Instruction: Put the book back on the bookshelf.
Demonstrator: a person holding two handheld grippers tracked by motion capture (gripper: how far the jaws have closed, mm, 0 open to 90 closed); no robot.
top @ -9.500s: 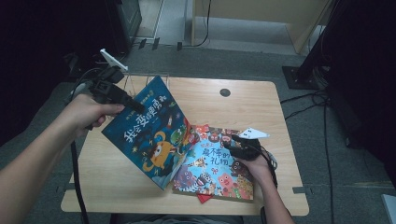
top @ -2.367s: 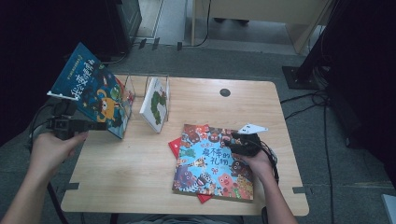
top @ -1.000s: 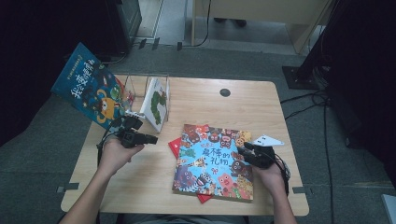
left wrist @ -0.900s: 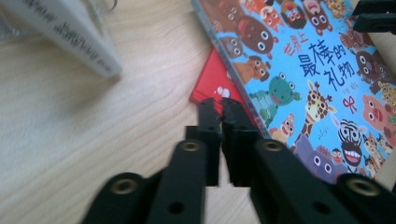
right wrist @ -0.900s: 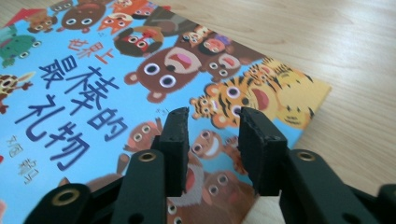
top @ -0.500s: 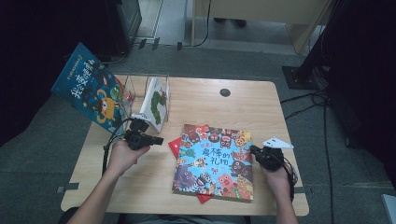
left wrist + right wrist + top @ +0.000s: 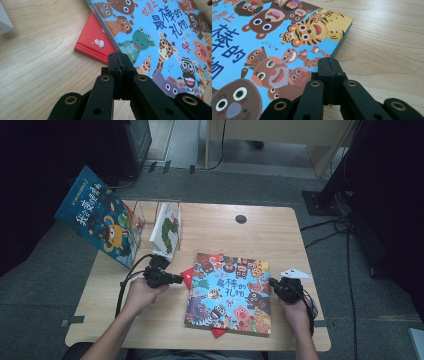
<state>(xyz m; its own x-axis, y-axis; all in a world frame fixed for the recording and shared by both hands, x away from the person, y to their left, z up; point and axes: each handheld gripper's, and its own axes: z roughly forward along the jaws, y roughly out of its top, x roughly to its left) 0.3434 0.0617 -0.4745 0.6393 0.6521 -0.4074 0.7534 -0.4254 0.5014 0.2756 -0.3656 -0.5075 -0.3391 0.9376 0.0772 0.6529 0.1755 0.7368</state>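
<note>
On the pale wood-grain table (image 7: 210, 227), two flat glossy rectangular books are stacked: blue animal book (image 7: 230, 292), red book (image 7: 93, 42). Both grippers' jaws are closed, empty.

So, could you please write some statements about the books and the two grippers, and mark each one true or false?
1. The left gripper has its jaws closed with nothing between them. True.
2. The animal picture book stands upright in the wire rack. False: it lies flat on the table.
3. A red book lies partly under the animal picture book. True.
4. The right gripper clamps the book's corner. False: its jaws are shut and empty, beside the book's edge.
5. The blue monster book lies flat at the table's centre. False: it leans at the table's left edge.
</note>
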